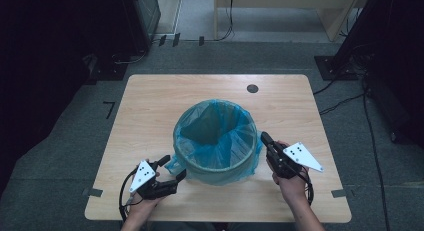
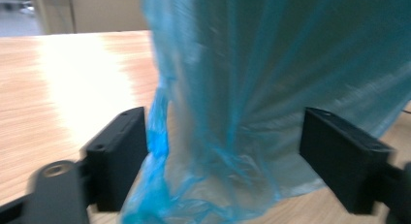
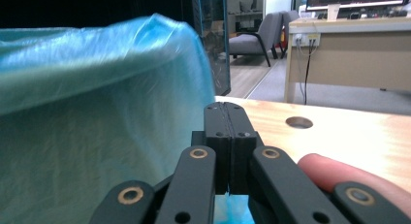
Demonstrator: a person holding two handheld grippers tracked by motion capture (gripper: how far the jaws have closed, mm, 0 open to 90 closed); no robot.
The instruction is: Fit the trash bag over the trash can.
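Observation:
A round bin lined with a blue plastic bag point(image 1: 216, 141) stands in the middle of the wooden table point(image 1: 150, 106). My left gripper point(image 1: 173, 168) lies low at the bin's near-left side, open. In the left gripper view its jaws point(image 2: 223, 161) stand wide around a loose fold of the bag point(image 2: 252, 88) hanging down the bin's wall; the left pad brushes the film and the right pad is apart from it. My right gripper point(image 1: 265, 137) is at the bin's right side near the rim, shut. In the right gripper view its pads point(image 3: 226, 112) meet beside the bag point(image 3: 97, 112).
A round cable hole point(image 1: 252, 88) sits in the table top behind the bin. Beyond the table are a pale desk point(image 1: 280, 6), dark stands at both sides and cables on the grey floor. Bare wood lies left and right of the bin.

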